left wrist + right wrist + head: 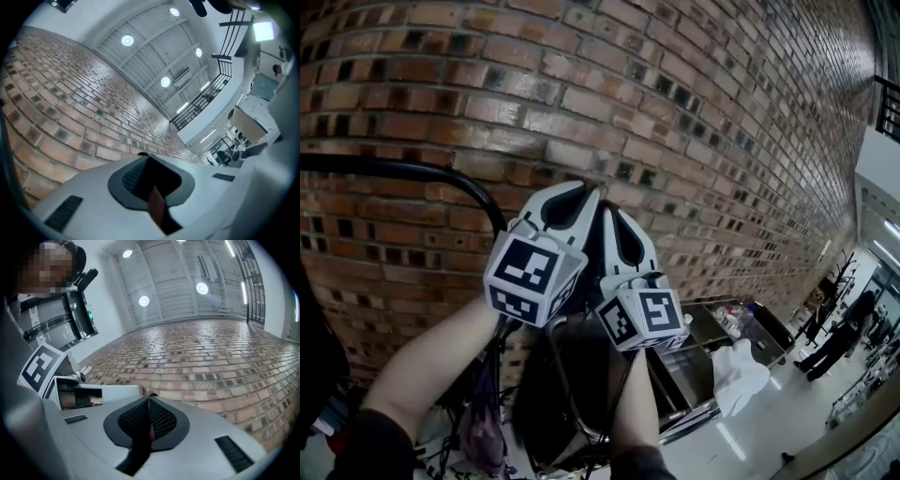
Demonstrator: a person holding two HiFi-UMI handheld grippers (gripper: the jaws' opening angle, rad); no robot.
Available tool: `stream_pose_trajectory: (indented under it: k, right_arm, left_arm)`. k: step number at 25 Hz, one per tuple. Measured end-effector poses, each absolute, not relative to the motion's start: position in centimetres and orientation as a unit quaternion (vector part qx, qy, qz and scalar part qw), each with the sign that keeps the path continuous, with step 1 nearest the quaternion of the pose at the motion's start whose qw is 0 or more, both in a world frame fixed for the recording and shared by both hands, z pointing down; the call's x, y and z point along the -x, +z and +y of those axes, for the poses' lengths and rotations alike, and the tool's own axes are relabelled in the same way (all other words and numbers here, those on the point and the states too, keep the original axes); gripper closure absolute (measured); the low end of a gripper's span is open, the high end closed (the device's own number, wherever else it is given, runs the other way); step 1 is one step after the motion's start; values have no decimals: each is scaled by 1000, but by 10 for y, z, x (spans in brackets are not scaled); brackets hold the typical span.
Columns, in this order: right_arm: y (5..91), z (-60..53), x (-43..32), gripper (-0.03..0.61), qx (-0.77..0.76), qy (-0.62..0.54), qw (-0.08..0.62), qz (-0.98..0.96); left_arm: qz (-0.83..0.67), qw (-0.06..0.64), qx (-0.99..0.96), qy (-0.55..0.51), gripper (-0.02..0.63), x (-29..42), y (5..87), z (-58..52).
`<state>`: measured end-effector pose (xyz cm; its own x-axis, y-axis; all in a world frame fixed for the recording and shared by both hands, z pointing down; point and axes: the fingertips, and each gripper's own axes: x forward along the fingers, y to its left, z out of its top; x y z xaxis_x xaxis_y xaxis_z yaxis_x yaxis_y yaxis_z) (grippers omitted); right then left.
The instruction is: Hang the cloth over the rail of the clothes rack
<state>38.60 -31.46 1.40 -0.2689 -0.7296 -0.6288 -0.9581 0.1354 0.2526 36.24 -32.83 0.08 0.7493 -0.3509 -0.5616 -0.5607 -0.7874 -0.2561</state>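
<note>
Both forearms reach up from the bottom of the head view, side by side. The left gripper and right gripper point upward at the brick wall, their tips almost meeting. Each gripper's jaws are closed together, pinching an edge of the dark cloth. The cloth hangs down lengthwise between the forearms. The black rail runs across at the left, and its bend drops just beside the left gripper.
</note>
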Motion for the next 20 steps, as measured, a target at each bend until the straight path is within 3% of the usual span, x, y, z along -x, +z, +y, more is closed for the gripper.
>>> stream_pose_trajectory:
  k: [6, 11, 20]
  right_arm:
    - [-14, -311, -371, 548, 562, 324, 220, 728]
    - [-30, -305, -356, 548, 545, 325, 242, 734]
    - [-49, -308, -324, 548, 520, 322, 268, 744]
  left_arm:
    - [225, 205, 910, 280, 597, -349, -32, -321]
    - [221, 297, 884, 285, 597, -328, -77, -303]
    - [221, 346, 902, 131, 597, -301, -125, -336]
